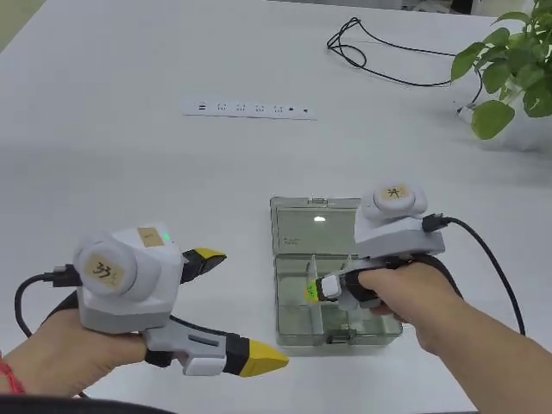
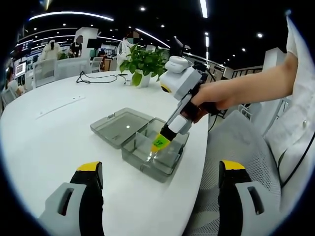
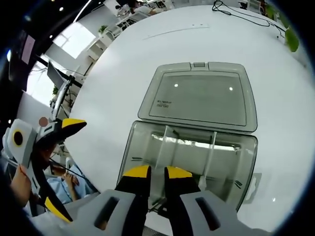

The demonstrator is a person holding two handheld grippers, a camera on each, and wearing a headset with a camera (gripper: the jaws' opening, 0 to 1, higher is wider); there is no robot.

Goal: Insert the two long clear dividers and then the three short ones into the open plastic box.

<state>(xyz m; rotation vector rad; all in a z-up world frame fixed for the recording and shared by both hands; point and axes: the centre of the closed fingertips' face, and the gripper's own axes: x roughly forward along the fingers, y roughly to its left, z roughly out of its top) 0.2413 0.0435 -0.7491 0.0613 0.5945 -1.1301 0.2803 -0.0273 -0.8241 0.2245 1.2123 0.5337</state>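
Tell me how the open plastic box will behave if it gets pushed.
The plastic box looks thin-walled and clear, so it is probably light and apt to slide on the smooth white table. Its lid lies open flat beside it, likely resisting tipping that way. Walls may flex if squeezed.

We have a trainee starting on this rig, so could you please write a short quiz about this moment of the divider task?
1. Fill in: the jaws of the left gripper stand ____, with nothing between them.
2. Which gripper reaches down into the plastic box? A: the left one. B: the right one. C: both.
3. True or false: the lid is shut over the box.

Key
1. open
2. B, the right gripper
3. false: it lies swung back on the table
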